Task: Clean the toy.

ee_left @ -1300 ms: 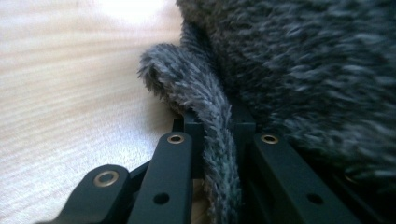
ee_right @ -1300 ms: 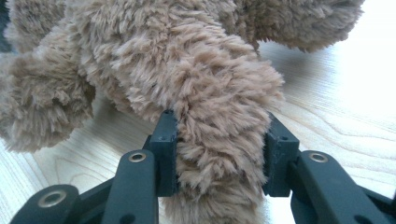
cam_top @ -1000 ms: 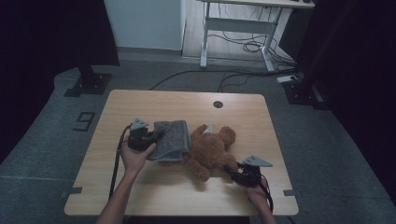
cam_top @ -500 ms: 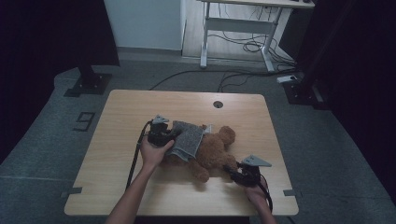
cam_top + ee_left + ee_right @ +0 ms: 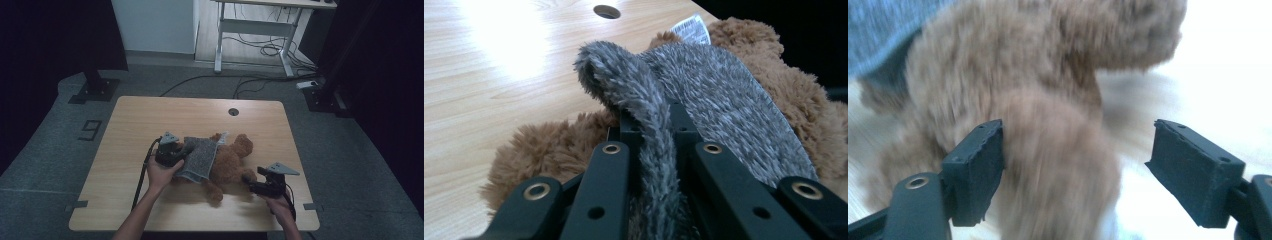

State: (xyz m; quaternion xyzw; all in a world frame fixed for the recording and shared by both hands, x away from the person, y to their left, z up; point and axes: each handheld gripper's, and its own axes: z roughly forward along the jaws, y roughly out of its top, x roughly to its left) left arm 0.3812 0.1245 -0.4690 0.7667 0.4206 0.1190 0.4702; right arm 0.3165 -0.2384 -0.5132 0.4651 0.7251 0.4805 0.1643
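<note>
Looks like a lab or test room from my feed: bare wooden table (image 5: 150,120) on grey carpet (image 5: 350,165), black curtains (image 5: 50,40) around, loose cables (image 5: 260,50) under a metal-framed desk (image 5: 260,20), a floor marker (image 5: 90,130).

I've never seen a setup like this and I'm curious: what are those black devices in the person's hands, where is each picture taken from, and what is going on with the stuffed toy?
A person holds a hand-held two-jaw tool in each hand. One camera looks down from above; two more ride on the tools, looking along their jaws. On the light wooden table lies a brown plush teddy bear. The left tool is shut on a grey fuzzy cloth draped over the bear. The right tool has just been opening; its jaws stand apart around one of the bear's limbs.
</note>
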